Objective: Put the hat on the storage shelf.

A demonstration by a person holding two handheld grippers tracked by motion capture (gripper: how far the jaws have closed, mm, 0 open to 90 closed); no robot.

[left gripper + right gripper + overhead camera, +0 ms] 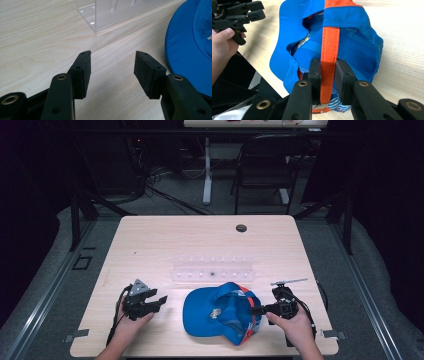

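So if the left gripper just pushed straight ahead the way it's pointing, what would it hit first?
Probably the clear rack. The left gripper is open over bare table, and the rack's near corner lies almost dead ahead. The blue cap sits off to the side and would likely be missed, though depth is hard to judge.

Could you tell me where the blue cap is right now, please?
The blue cap lies near the table's front edge, between both grippers, just before the clear rack; the right gripper clamps its orange strap.

clear acrylic rack [214,269] on wooden table [150,240], folding chair [265,162] behind
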